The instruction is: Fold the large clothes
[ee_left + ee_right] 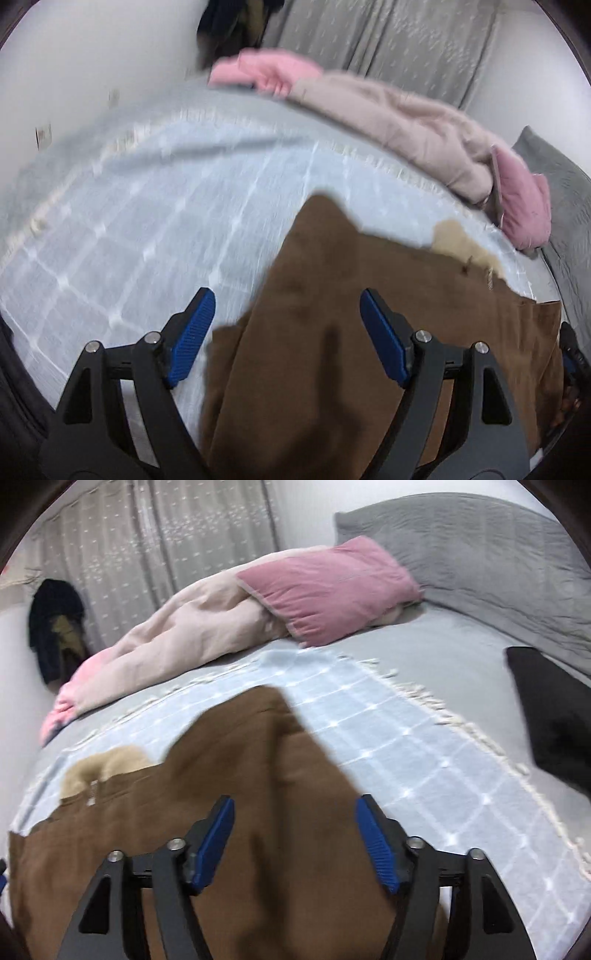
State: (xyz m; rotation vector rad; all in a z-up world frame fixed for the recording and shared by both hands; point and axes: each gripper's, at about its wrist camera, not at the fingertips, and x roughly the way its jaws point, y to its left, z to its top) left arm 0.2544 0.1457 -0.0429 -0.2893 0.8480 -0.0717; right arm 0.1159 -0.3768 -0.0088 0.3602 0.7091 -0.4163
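Garment: brown garment [332, 314] I see spread on checked blanket [147, 221].
Left gripper [288, 317]: released above garment.
Right gripper [295, 823]: released above garment.

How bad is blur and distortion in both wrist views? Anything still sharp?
Left wrist: the checked blanket and brown garment smear with motion blur, while the left gripper is crisp. Right wrist: milder blur, pink pillow readable, right gripper sharp. Both views show fisheye curvature and dark corners.
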